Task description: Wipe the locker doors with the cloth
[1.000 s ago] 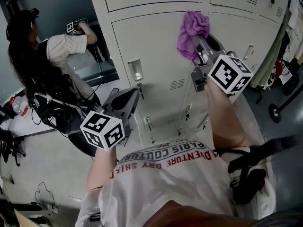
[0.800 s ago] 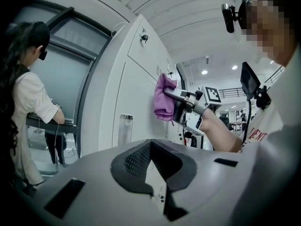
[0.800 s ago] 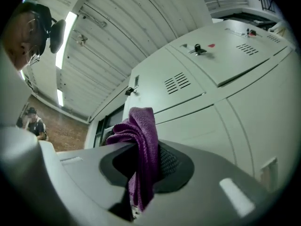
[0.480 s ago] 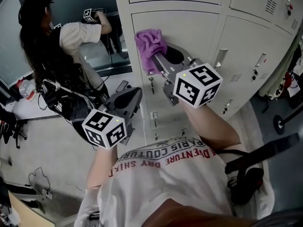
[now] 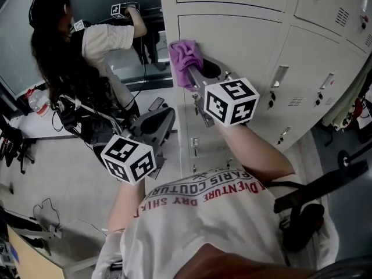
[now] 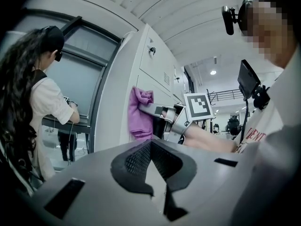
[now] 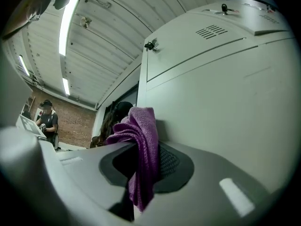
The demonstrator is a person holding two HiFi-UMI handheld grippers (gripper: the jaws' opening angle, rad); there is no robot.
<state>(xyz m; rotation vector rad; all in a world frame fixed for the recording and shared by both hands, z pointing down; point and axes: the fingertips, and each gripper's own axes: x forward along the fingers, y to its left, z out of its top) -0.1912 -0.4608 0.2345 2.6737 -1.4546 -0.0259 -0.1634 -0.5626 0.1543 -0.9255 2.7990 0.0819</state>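
Observation:
A purple cloth (image 5: 185,58) is pinched in my right gripper (image 5: 190,70) and pressed against the pale grey locker door (image 5: 244,39), close to that door's left edge. The right gripper view shows the cloth (image 7: 145,149) hanging between the jaws, with the locker door (image 7: 225,93) just beyond it. My left gripper (image 5: 164,118) hangs lower, left of the lockers, touching neither door nor cloth. Its jaws (image 6: 157,161) are shut with nothing between them. From the left gripper view the cloth (image 6: 139,114) and the right gripper (image 6: 151,110) are visible ahead against the locker.
Another person (image 5: 81,51) stands at the left by a dark window, holding a marker-cube gripper. Cables and gear (image 5: 70,121) lie on the floor below that person. Locker latches (image 5: 278,77) stick out to the right of the cloth. A black strap and bag (image 5: 302,214) hang at my right side.
My right gripper has carried the cloth leftward across the locker door, from its upper right to its left edge. The left gripper has stayed about where it was.

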